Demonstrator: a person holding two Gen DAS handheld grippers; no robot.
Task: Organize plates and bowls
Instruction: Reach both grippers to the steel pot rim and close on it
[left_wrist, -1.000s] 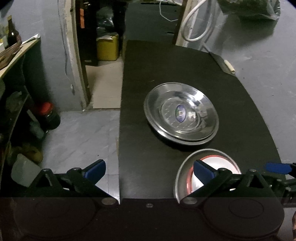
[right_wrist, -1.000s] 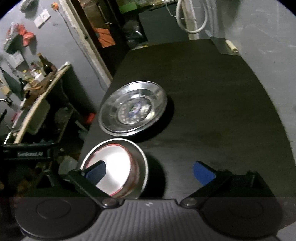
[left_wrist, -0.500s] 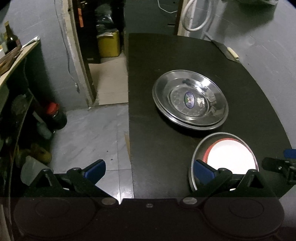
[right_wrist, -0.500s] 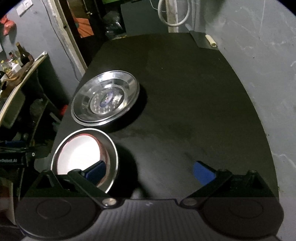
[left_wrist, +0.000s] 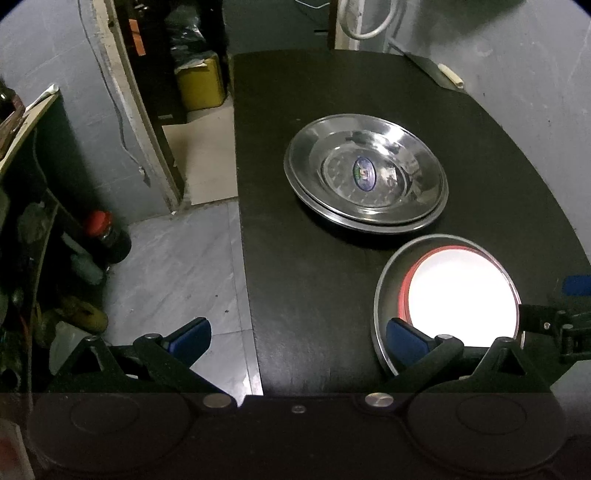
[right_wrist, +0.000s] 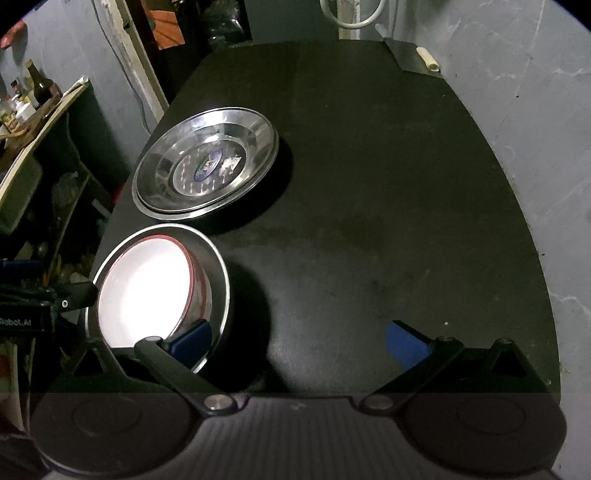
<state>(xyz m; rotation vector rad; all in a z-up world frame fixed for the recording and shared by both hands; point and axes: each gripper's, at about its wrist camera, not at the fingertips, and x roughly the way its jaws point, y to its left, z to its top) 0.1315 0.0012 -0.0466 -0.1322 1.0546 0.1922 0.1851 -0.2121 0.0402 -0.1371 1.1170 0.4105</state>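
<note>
Two stacked steel plates (left_wrist: 365, 175) (right_wrist: 207, 162) lie on the black table (left_wrist: 295, 295) (right_wrist: 369, 184), a blue sticker in the top one. Nearer me stands a steel bowl (left_wrist: 384, 295) (right_wrist: 219, 273) with a white, red-rimmed bowl (left_wrist: 461, 291) (right_wrist: 147, 291) nested inside. My left gripper (left_wrist: 297, 336) is open above the table's near left edge, its right finger over the steel bowl's near rim. My right gripper (right_wrist: 297, 338) is open too, its left finger over that bowl's near right rim. Neither holds anything.
A knife (left_wrist: 436, 70) (right_wrist: 413, 55) lies at the table's far right corner by the grey wall. Left of the table is tiled floor (left_wrist: 177, 266) with a red-lidded jar (left_wrist: 107, 236), a cluttered shelf (right_wrist: 40, 107), and a yellow container (left_wrist: 199, 81) in a doorway.
Both grippers have drawn back and up, so the plates and nested bowls sit further ahead in each view. The right gripper turned to the right. Nothing on the table moved.
</note>
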